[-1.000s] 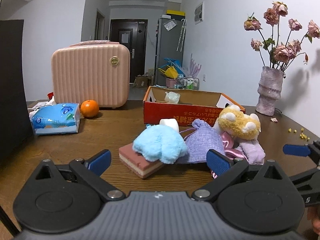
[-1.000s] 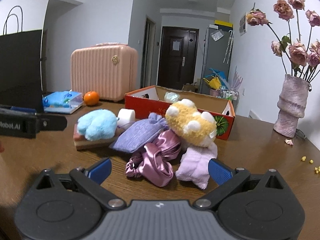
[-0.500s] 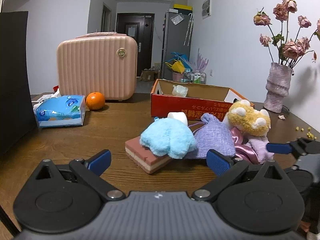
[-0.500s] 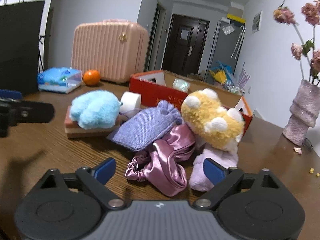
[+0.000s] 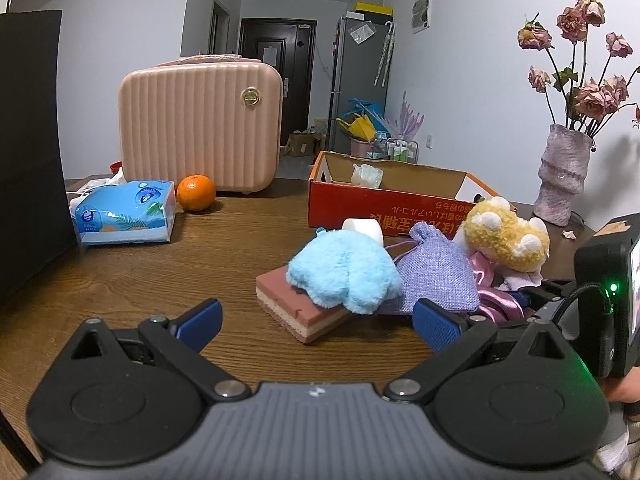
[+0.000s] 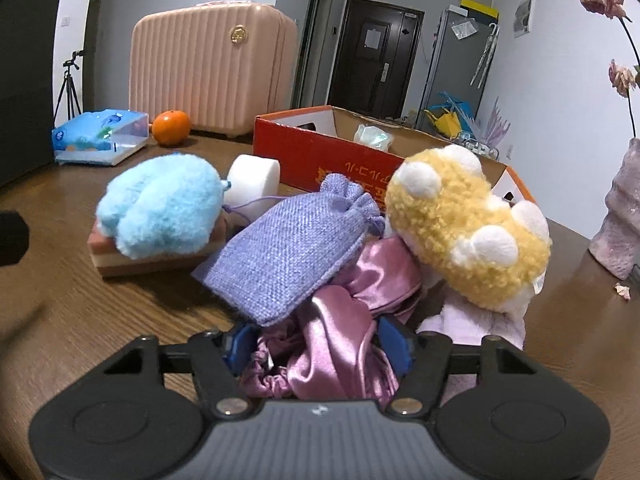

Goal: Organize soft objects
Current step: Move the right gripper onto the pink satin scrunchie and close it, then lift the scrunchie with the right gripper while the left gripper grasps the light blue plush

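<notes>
A heap of soft things lies on the wooden table: a blue plush [image 6: 160,208] on a pink layered sponge [image 5: 288,308], a white foam roll [image 6: 252,180], a lilac drawstring pouch [image 6: 292,248], a yellow plush [image 6: 468,232] and a pink satin scrunchie [image 6: 336,344]. My right gripper [image 6: 316,344] is low at the heap's near edge. Its jaws are closing, the scrunchie fills the gap between them, and both blue pads touch the fabric. My left gripper [image 5: 316,320] stands open above bare table, just short of the sponge, with nothing between its fingers.
A red cardboard box [image 6: 312,148] stands open behind the heap with a small pale packet inside. Further left are a pink suitcase [image 5: 200,128], an orange [image 5: 196,192] and a blue tissue pack [image 5: 124,212]. A vase of dried roses [image 5: 564,180] stands at the right, a black bag [image 5: 28,140] at the left.
My right gripper moved forward and down to the heap, and its jaws narrowed around the pink scrunchie. The left gripper has barely shifted and stays open.
</notes>
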Motion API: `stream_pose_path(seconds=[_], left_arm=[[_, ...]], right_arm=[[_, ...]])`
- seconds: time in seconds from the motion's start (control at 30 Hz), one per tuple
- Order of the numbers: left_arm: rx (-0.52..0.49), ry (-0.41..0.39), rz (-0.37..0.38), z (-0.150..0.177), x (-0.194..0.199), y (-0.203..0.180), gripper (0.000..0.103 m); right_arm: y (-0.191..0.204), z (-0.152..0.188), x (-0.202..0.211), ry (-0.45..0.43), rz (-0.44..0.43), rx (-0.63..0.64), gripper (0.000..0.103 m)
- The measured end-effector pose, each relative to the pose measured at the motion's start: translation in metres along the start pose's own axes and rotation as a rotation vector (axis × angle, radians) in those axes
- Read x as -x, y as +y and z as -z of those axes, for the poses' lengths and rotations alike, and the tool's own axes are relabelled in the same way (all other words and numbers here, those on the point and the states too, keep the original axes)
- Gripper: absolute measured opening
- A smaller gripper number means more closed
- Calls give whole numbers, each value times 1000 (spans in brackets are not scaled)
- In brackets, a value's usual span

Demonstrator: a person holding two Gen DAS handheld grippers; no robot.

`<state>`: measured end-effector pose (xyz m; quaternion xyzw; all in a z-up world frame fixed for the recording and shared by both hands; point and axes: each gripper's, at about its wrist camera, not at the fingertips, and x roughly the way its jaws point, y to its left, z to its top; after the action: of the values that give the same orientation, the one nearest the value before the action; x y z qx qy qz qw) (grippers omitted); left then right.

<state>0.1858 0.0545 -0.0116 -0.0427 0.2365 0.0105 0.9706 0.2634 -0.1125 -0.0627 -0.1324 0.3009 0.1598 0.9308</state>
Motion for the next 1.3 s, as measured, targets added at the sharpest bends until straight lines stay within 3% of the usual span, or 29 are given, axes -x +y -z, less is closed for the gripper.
stream_pose_path(seconds=[0.27,0.37,0.97,1.3], left_arm=[[6,6,-3,0,-2,1,103],[10,12,-5,0,-4,2,103],[27,5,-21,1,-7,5,103],[-29,-18,-35,-1,-4,-6,103]], right_arm=[[-3,5,6,-9,-33,-28,38],[-3,8,13,-24,-39,-29,32],[-31,29,105,-250,-3,-126,30],[-54,39,115,-273,41,-198,30]])
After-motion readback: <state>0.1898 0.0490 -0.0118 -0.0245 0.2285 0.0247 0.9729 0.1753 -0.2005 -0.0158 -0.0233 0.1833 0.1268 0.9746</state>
